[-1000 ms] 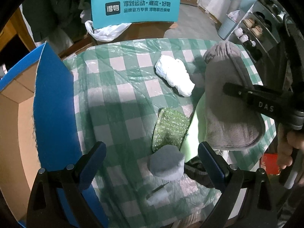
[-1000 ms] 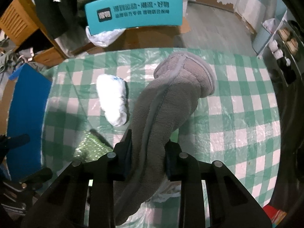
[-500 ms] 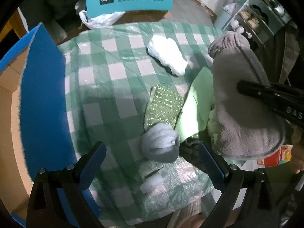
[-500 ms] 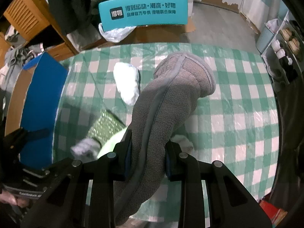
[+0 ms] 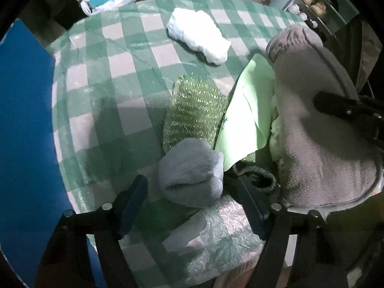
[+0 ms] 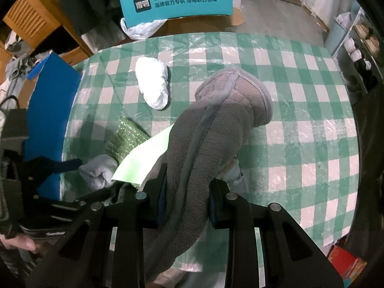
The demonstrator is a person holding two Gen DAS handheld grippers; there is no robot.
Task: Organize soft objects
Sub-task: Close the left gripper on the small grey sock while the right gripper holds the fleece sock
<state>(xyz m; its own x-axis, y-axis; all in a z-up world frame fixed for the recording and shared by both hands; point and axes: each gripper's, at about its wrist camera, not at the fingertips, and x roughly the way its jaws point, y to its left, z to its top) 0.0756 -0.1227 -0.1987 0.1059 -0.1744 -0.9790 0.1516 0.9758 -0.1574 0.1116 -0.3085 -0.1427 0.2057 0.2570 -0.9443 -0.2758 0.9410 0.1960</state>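
A grey rolled sock (image 5: 192, 172) lies near the front edge of the green-checked table (image 5: 115, 62). My left gripper (image 5: 190, 183) points down over it with a finger on each side. Its jaws are closing, and small gaps still show beside the sock. My right gripper (image 6: 187, 192) is shut on a grey fleece slipper (image 6: 216, 124), held above the table. In the left wrist view the slipper (image 5: 319, 124) hangs at the right. A white bundle (image 5: 196, 33) lies farther back.
A sparkly green cloth (image 5: 194, 112) and a pale green sheet (image 5: 247, 120) lie just behind the sock, with a dark knitted piece (image 5: 256, 175) to its right. A blue-lined cardboard box (image 5: 24, 120) stands at the left. A teal sign (image 6: 175, 0) stands beyond the table.
My left gripper has come down close over the grey sock and its jaws have narrowed around it. The right gripper has drifted sideways, still holding the slipper.
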